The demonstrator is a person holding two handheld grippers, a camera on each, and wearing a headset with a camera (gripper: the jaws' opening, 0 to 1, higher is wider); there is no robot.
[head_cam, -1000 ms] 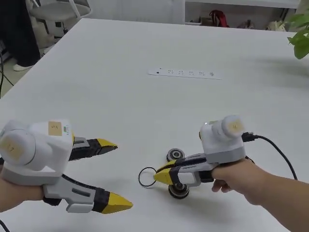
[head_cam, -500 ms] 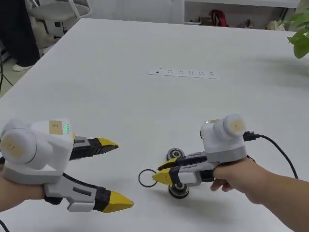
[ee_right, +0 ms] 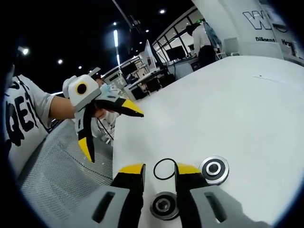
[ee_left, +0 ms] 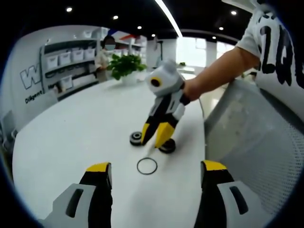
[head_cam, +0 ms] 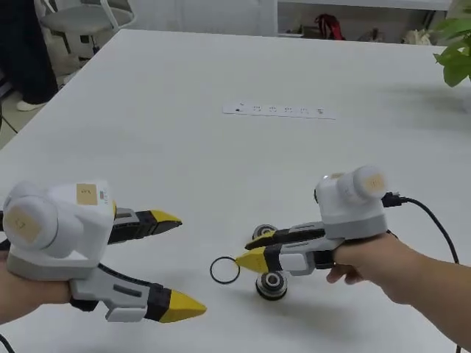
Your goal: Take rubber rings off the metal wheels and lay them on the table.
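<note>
1. The right gripper (head_cam: 249,250) is low over the table (head_cam: 221,162), its jaws pulled in to a narrow gap with nothing clamped between them.
2. One rubber ring (head_cam: 224,270) is off and lying flat on the table just ahead of those yellow tips. In the right gripper view it sits right on the line of the jaws, apart from both wheels.
3. Both wheels are bunched at the right gripper. The near wheel (head_cam: 271,284) lies flat under its jaws, back from the tips. The far wheel (head_cam: 264,232) peeks out just past the jaws on the other side.
4. Does either wheel carry a ring on its rim? Too small to tell from here.
5. The left gripper (head_cam: 176,262) hangs out to the left, jaws spread wide and empty, well apart from the wheels. In the left gripper view the loose ring sits dead ahead between its tips, with the wheels beyond it.
6. Here's what the next move turns on, by my reckoning. The wheels lie behind the right tips, not in front. That gripper would have to draw back along its own line before it could bite a rim. Even so, it is much the nearer of the two.
7. The left gripper faces the wheels head-on, but the loose ring lies in its path. Coming in low risks shoving it.
</note>
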